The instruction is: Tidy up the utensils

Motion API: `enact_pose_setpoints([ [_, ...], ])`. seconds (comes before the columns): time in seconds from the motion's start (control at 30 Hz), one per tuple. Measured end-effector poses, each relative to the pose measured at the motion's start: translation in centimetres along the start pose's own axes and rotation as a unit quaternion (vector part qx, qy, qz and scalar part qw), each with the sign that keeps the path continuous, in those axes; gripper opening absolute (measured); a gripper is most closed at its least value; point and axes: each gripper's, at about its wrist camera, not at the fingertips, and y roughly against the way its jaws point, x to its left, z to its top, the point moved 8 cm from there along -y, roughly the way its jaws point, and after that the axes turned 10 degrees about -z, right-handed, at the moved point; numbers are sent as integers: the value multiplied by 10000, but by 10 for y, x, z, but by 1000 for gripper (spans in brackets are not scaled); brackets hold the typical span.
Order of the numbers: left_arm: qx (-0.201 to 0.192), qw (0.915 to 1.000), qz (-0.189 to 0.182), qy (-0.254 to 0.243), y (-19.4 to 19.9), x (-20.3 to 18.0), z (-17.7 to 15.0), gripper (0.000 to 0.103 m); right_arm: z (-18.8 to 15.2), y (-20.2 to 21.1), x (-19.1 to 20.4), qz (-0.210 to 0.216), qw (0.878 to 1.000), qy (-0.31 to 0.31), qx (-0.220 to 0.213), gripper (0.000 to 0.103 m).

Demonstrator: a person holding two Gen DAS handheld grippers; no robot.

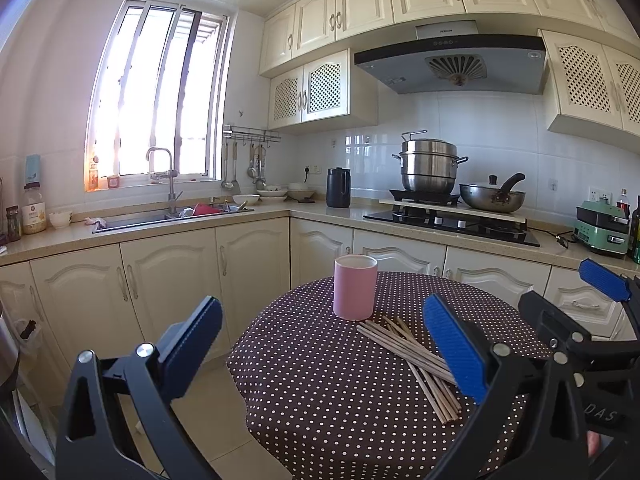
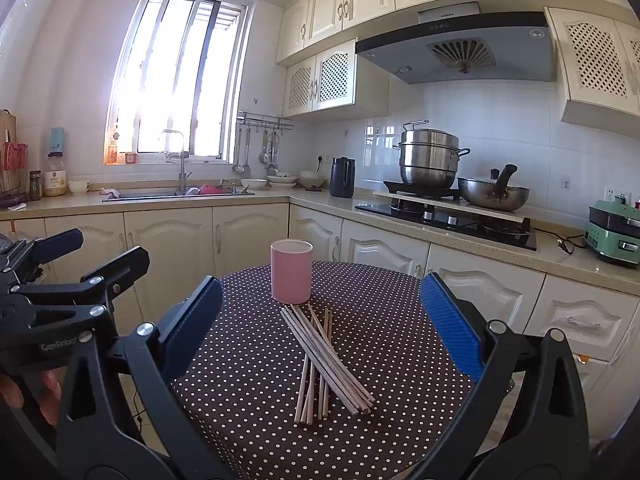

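A pink cup [image 1: 355,287] [image 2: 291,271] stands upright on a round table with a dark polka-dot cloth [image 1: 320,392] [image 2: 248,368]. Several wooden chopsticks [image 1: 412,356] [image 2: 326,360] lie in a loose crossed pile just in front of the cup. My left gripper [image 1: 324,344] is open and empty, held above the table's near left side. My right gripper [image 2: 320,328] is also open and empty, with the chopsticks lying below the gap between its fingers. The right gripper [image 1: 568,300] shows at the right of the left wrist view; the left gripper [image 2: 84,256] shows at the left of the right wrist view.
Cream cabinets and a counter run behind the table. A sink [image 1: 168,216] sits under the window, a stove with a steel pot [image 1: 430,168] and a wok [image 1: 492,196] is at the back right, and a green appliance [image 2: 612,232] stands at the far right.
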Motion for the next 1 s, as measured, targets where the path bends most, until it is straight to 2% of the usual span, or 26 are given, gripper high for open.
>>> enact_pose_setpoints([
  [0.6, 49, 10000, 20, -10, -6, -1, 0, 99, -2, -9, -3, 86, 9999, -83, 123, 97],
  [0.8, 153, 9996, 155, -167, -20, -6, 2, 99, -6, -24, -6, 83, 9995, -64, 311, 97],
  [1.0, 331, 9994, -6, -74, -42, -12, 3, 99, -4, -39, -14, 98, 9991, 3, 414, 97],
])
